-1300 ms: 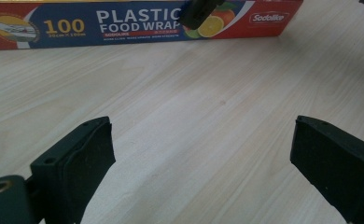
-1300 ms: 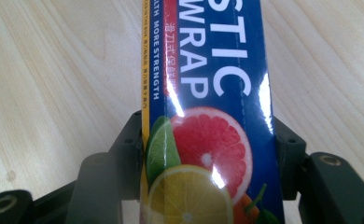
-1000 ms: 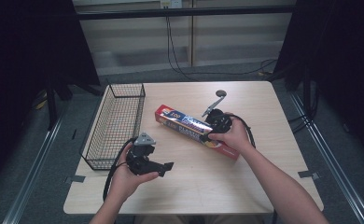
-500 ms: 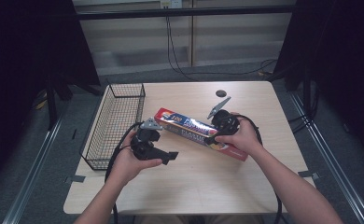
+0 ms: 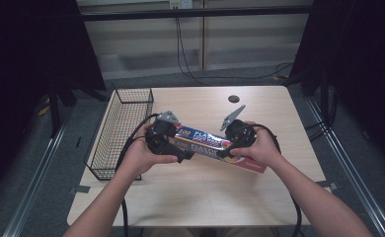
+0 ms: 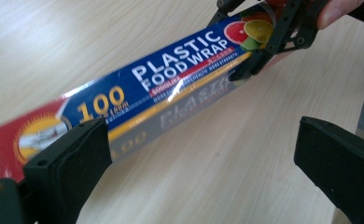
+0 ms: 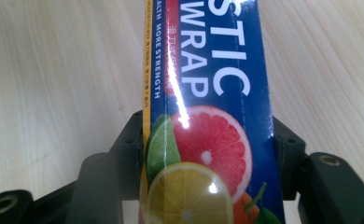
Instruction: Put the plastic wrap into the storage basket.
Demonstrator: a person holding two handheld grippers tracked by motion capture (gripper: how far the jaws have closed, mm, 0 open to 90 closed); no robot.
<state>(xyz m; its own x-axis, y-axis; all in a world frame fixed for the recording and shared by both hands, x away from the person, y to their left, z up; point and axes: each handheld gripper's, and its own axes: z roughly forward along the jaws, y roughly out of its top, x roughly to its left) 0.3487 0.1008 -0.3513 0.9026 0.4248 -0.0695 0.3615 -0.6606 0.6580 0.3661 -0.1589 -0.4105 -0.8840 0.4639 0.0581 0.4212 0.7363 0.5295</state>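
Note:
A long blue and red box of plastic food wrap (image 5: 203, 140) lies across the middle of the table (image 5: 200, 197). My right gripper (image 5: 226, 149) is shut on its right part. In the right gripper view the jaws (image 7: 208, 144) press both sides of the box (image 7: 208, 70) at the printed citrus slices. My left gripper (image 5: 178, 148) is at the box's left end. In the left gripper view it (image 6: 203, 154) stands wide open, and the red end of the box (image 6: 171, 84) passes just behind one jaw. The gap between the jaws holds nothing.
A black wire basket (image 5: 121, 133) stands along the table's left edge, close to my left hand. A small dark round spot (image 5: 233, 98) marks the far side of the table. Bare wood stretches in front of the box, towards the person.
My left gripper has moved away from the person and to the right, up to the box's left end. My right gripper has stayed on the box, which shifted a little.

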